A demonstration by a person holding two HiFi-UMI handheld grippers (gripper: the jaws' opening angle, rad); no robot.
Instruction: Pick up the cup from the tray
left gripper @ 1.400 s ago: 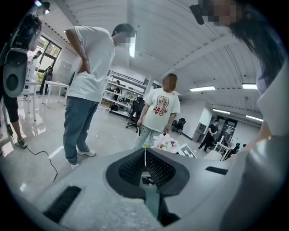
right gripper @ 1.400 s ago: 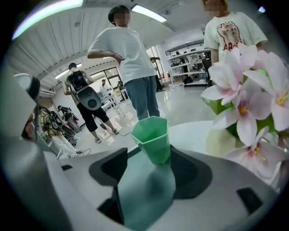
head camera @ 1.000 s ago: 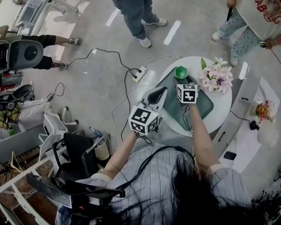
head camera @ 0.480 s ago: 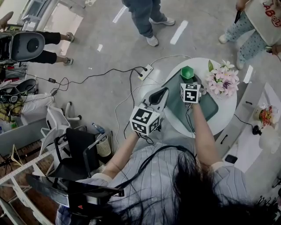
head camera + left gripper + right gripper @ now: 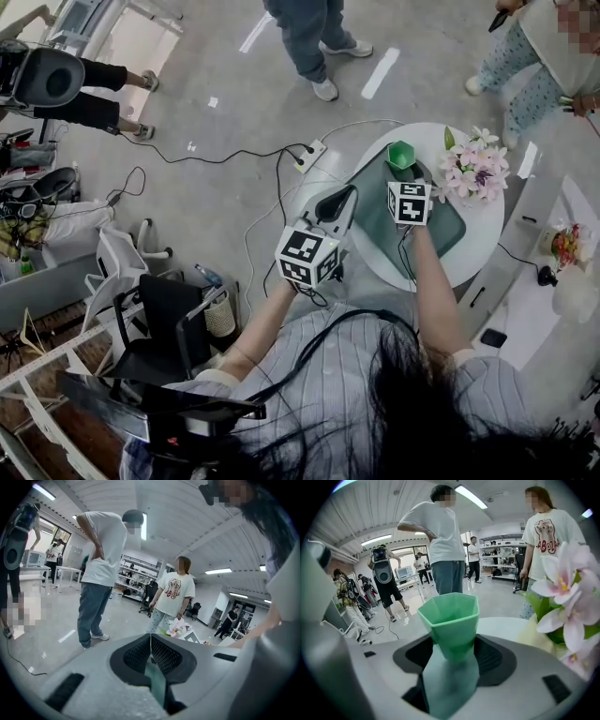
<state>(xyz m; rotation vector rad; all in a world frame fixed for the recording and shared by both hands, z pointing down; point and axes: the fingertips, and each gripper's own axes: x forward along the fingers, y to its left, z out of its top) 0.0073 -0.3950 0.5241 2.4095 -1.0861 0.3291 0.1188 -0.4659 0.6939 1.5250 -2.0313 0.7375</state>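
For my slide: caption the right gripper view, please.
Green cup between the jaws of the right gripper, pink flowers beside it.

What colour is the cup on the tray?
The cup is mint green, clearest in the right gripper view.

Steep overhead, close jaw-level views; common cup (image 5: pixel 401 155)

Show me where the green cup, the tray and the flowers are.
green cup (image 5: pixel 449 618), right gripper view, front wall
tray (image 5: pixel 375 223), head view, bare left part
flowers (image 5: pixel 469 169), head view, middle of the blooms
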